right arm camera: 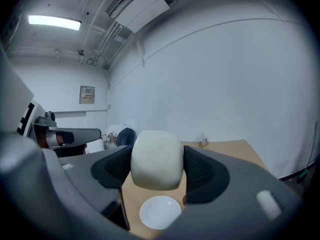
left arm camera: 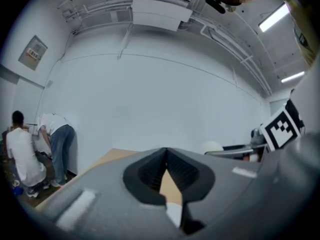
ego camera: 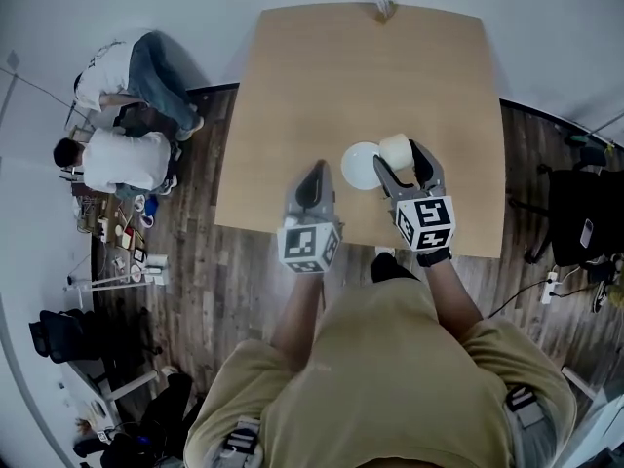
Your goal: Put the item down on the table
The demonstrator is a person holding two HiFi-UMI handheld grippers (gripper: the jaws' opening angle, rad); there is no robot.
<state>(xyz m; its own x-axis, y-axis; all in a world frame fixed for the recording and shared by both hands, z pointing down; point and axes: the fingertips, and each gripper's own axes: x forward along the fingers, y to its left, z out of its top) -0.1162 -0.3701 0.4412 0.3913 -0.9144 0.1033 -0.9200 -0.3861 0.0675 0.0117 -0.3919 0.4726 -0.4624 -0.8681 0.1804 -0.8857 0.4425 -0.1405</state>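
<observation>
Fingers (right arm camera: 201,170) of your right gripper (ego camera: 398,158) are clamped on a cream cup (right arm camera: 156,159), 1 pad on each side. They hold it in the air over the near right part of the table (ego camera: 341,76). Your left gripper (ego camera: 314,177) has its 2 jaws pressed together with nothing between them. It hangs near the table's front edge, left of the cup.

Wood table top fills the middle of the head view and is mostly bare. A white plate (ego camera: 359,166) lies on it, just left of the cup and seemingly partly beneath it. A small object (ego camera: 383,10) stands at the far edge, too small to identify.

The cup is not yet down. Likely risk: if you lower straight from here, the cup's base could catch the plate's rim and tip over. If you let go before it touches wood, it would drop and might roll toward the front edge.
</observation>
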